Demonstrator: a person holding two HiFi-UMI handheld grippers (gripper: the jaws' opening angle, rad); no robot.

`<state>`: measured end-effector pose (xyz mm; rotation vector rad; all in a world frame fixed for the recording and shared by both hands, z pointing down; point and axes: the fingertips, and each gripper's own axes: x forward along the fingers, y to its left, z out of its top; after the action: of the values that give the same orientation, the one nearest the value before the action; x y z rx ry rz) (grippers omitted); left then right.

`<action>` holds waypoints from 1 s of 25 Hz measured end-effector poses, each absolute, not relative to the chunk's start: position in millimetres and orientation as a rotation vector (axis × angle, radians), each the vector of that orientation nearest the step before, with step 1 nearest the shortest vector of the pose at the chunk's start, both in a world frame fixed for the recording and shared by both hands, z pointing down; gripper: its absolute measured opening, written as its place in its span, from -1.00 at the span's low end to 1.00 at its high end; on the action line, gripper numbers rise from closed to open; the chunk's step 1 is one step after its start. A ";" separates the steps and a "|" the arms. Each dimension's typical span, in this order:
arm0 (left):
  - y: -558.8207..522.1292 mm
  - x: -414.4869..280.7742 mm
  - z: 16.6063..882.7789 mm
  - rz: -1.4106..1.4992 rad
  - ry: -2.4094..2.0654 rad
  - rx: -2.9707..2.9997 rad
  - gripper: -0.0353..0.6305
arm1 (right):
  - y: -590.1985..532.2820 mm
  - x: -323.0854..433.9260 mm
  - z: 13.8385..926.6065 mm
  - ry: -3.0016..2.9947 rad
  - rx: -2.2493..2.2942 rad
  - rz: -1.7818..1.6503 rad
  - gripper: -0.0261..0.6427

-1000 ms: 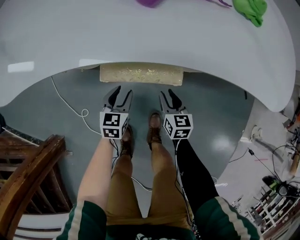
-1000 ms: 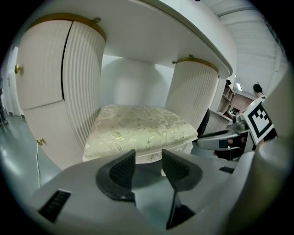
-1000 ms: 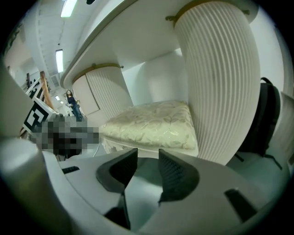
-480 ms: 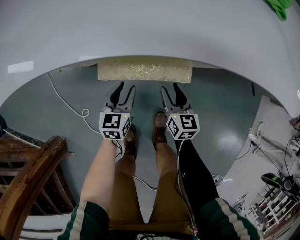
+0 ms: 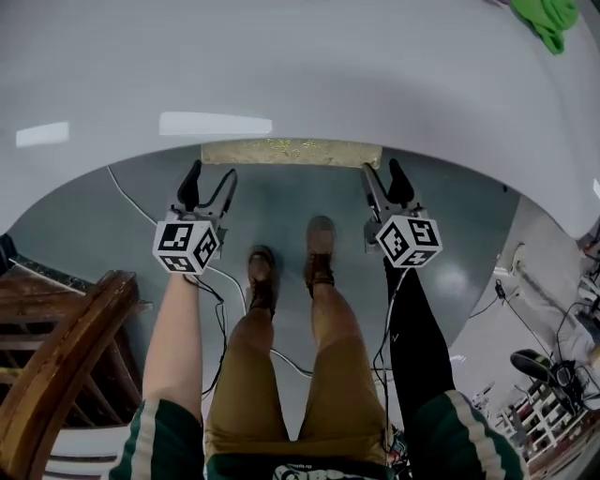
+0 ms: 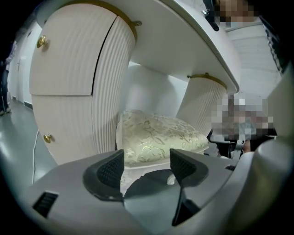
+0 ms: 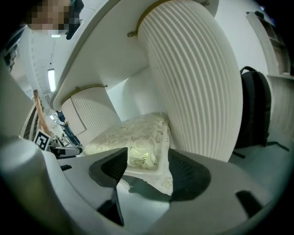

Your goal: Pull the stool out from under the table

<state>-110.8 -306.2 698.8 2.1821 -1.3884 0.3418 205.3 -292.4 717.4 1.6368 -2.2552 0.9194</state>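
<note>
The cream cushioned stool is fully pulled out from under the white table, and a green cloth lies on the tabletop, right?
No. In the head view the stool sits tucked under the table, only its front edge showing. The green cloth does lie on the tabletop.

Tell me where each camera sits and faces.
Head view: on the head, looking steeply down at table, stool, left hand-held gripper, right hand-held gripper, arms, legs.
Left gripper view: on that hand-held gripper, facing the stool seat ahead; jaws just opened further, nothing between.
Right gripper view: likewise, facing the stool's corner; jaws just opened further, gripping nothing.
All share the stool.
</note>
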 end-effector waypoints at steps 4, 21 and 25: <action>-313.6 -116.6 696.9 0.270 -1.264 2.197 0.18 | -288.2 201.8 728.2 -2.303 1.577 1.073 0.13; -323.1 -97.7 724.3 0.621 -0.987 2.289 0.34 | -295.3 172.1 770.2 -2.335 1.023 1.028 0.56; -314.3 -107.2 744.9 0.820 -0.993 2.296 0.35 | -299.2 176.7 779.7 -2.274 1.021 0.849 0.48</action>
<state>-107.2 -314.3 744.9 2.2957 -0.9926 0.8198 176.7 -299.2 779.7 1.0206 -2.2737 0.8491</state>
